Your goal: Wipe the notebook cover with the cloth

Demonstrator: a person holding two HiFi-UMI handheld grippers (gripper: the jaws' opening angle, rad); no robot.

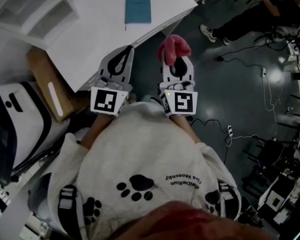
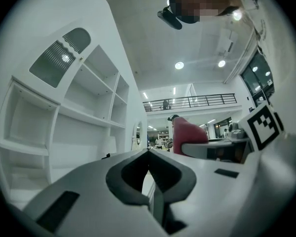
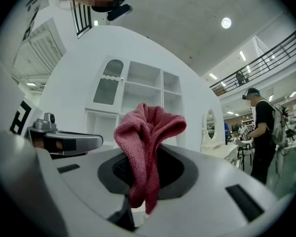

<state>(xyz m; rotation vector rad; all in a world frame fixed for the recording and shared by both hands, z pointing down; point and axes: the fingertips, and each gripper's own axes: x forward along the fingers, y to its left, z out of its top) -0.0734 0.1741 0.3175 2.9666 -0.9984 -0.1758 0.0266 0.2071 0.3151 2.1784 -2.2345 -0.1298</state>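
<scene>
Right gripper [image 1: 176, 59] pinches a bunched pink cloth [image 1: 174, 46], left gripper [image 1: 126, 50] has jaws pressed together (empty); the blue notebook [image 1: 138, 10] lies unheld near the far edge of the tabletop [image 1: 90, 39] and may slide when wiped.

**Head view:** set above the person and faced steeply down over the torso. The white surface [image 1: 90, 39] bearing the notebook [image 1: 138, 10] is taken in at upper left, the floor [image 1: 230, 84] at right. Both are seen from well above.

**Left gripper view:** mounted on the left gripper [image 2: 148, 153], directed along its own fingers [image 2: 187, 174] and tilted up toward the ceiling [image 2: 187, 43]. The fingers are held very near the lens.

**Right gripper view:** mounted on the right gripper [image 3: 140, 154], likewise directed along its fingers and upward. The cloth [image 3: 148, 130] is held close before the lens.

**Shared coverage:** the white shelf unit [image 2: 84, 117] is covered by both gripper views. The opposite gripper is caught at the edge of each. The cloth is recorded in all three views.
</scene>
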